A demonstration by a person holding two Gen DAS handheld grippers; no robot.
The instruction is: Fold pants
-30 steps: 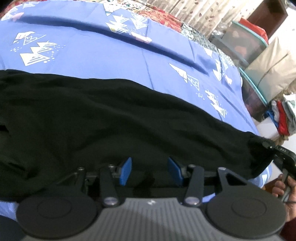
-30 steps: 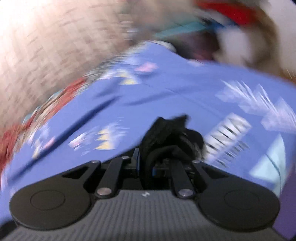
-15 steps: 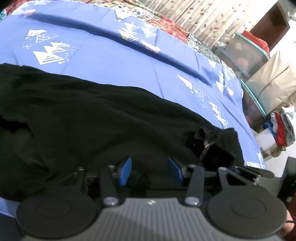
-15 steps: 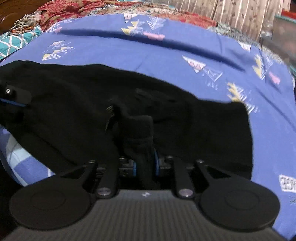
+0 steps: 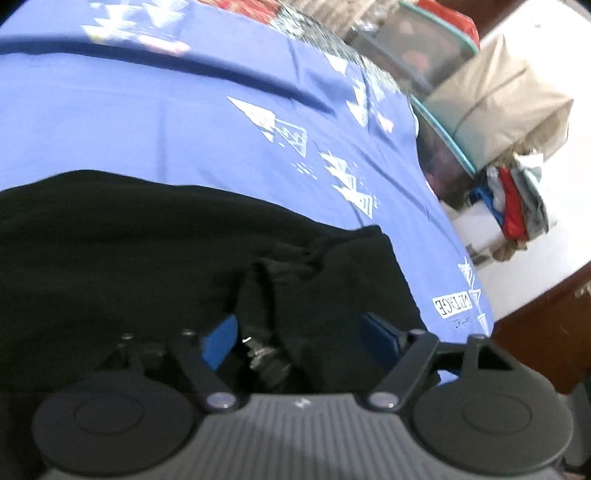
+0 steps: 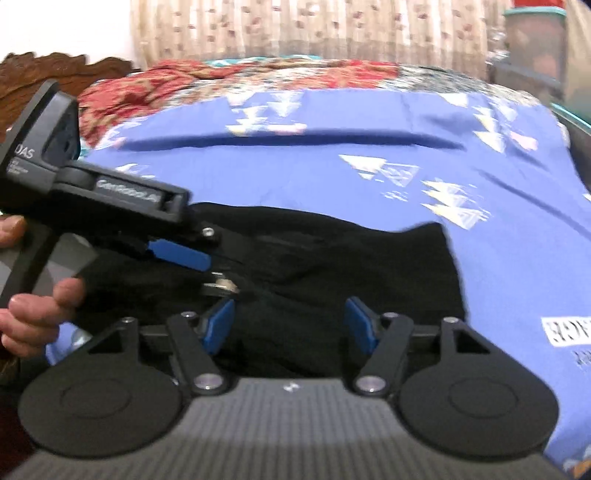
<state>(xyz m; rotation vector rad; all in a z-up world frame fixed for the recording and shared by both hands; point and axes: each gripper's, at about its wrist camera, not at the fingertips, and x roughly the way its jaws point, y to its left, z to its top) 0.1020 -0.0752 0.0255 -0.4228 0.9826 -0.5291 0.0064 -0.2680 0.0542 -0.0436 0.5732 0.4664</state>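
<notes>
Black pants lie folded over on the blue bedsheet; they also show in the right wrist view. A metal button or clasp sits at the near edge of the fabric, and shows in the right wrist view. My left gripper is open over the pants' near edge, with the clasp between its pads. It appears from the side in the right wrist view. My right gripper is open and empty, low over the pants.
The bed's right edge drops off beside stacked plastic bins, a beige bag and a pile of clothes. A red patterned quilt and curtain lie beyond the sheet. A hand holds the left gripper's handle.
My right gripper let go of the bunched pants fabric and opened; the fabric now lies on the rest of the pants. My left gripper opened wider and shifted right toward the clasp.
</notes>
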